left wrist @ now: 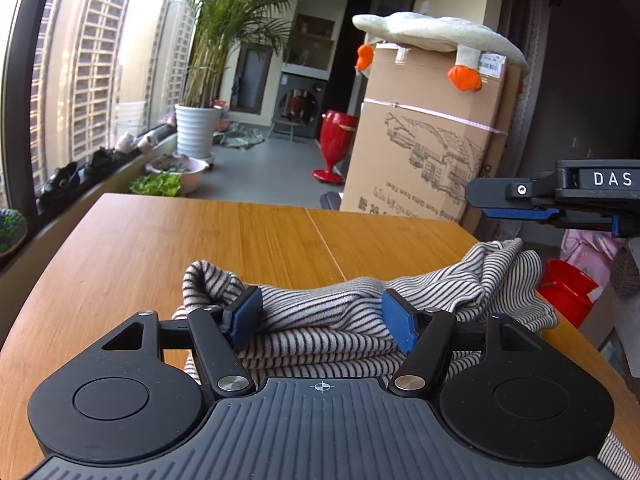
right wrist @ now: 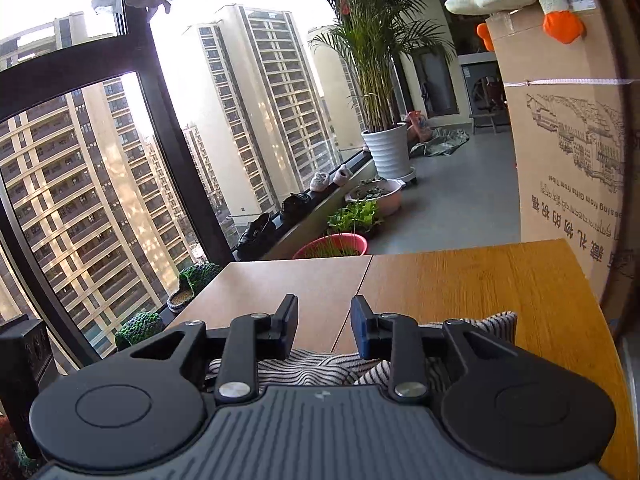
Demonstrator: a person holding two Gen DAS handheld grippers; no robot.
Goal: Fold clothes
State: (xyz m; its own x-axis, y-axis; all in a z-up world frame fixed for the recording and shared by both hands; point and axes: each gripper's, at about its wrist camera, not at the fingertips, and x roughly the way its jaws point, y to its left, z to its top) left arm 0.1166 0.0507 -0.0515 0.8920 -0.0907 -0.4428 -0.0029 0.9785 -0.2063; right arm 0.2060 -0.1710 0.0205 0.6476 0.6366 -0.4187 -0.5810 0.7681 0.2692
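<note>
A black-and-white striped garment [left wrist: 332,320] lies bunched in folds on the wooden table [left wrist: 160,248], near its front edge. My left gripper [left wrist: 322,318] is low over it, jaws wide apart, with the cloth lying between the blue pads [left wrist: 246,314] but not squeezed. My right gripper [right wrist: 324,328] hovers above the garment [right wrist: 304,372], its jaws open a narrow gap with nothing between them. In the left wrist view the right gripper [left wrist: 512,200] hangs in the air at the right, above the garment's far right end.
A tall cardboard box [left wrist: 432,140] with a plush goose [left wrist: 432,32] on top stands just behind the table on the right. A red bucket [left wrist: 568,288] sits beside the table's right edge. Window, shoes on the sill and potted plants [right wrist: 384,80] line the left side.
</note>
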